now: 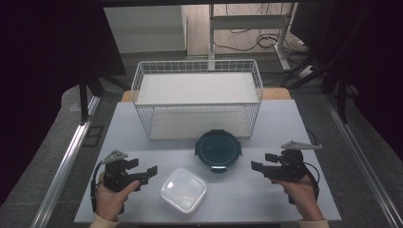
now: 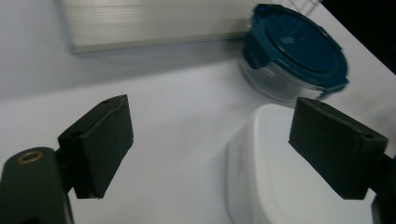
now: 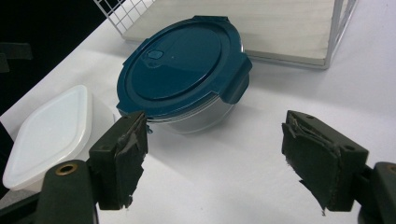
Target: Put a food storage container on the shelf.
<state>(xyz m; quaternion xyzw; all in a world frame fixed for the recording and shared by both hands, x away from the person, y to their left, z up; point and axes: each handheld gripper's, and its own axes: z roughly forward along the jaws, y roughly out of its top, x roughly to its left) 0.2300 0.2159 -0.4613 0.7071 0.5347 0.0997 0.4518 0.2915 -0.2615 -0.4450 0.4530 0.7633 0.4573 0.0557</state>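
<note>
The white box point(image 1: 183, 189) sits low and centre in the high view, lid on, just right of your left gripper point(image 1: 148, 172). The fingers there stand wide apart with nothing between them; in the left gripper view the box point(image 2: 280, 177) lies under the right-hand finger point(image 2: 336, 147), so you look lined up to close in on its near corner. Your left hand point(image 1: 111, 199) comes up from the bottom edge, the gripper held roughly level over the tabletop point(image 1: 142, 137) and angled toward the box.

Past the middle, the round container with the blue lid point(image 1: 218, 148) rests in front of the wire basket point(image 1: 197, 97), which fills the upper centre, probably where both containers are meant to go. At lower right, your right gripper point(image 1: 259, 164) points left toward the round container point(image 3: 182, 74), fingers spread and empty, well short of touching it. Your right hand point(image 1: 298, 187) holds it level too, hovering above the tabletop.
</note>
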